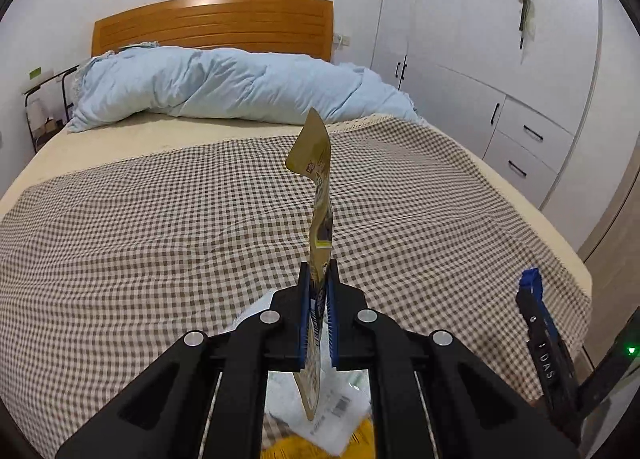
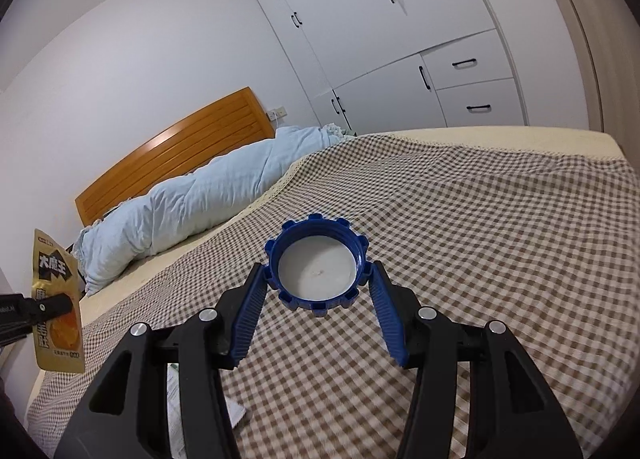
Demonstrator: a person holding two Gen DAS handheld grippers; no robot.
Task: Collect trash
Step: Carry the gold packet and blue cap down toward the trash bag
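My left gripper (image 1: 319,271) is shut on a gold snack wrapper (image 1: 318,179), which stands upright between the blue pads above the checked bed cover (image 1: 160,239). The wrapper also shows at the left edge of the right wrist view (image 2: 56,299), held by the left gripper (image 2: 40,305). My right gripper (image 2: 318,271) is shut on a blue ridged bottle cap (image 2: 318,265) with a white inner liner, held above the bed. The right gripper's blue fingertip (image 1: 530,283) shows at the right of the left wrist view.
White paper packaging (image 1: 336,407) and something yellow (image 1: 360,439) lie on the bed under my left gripper. A light blue duvet (image 1: 224,87) lies rolled by the wooden headboard (image 1: 212,23). White wardrobes (image 1: 500,39) stand to the right of the bed.
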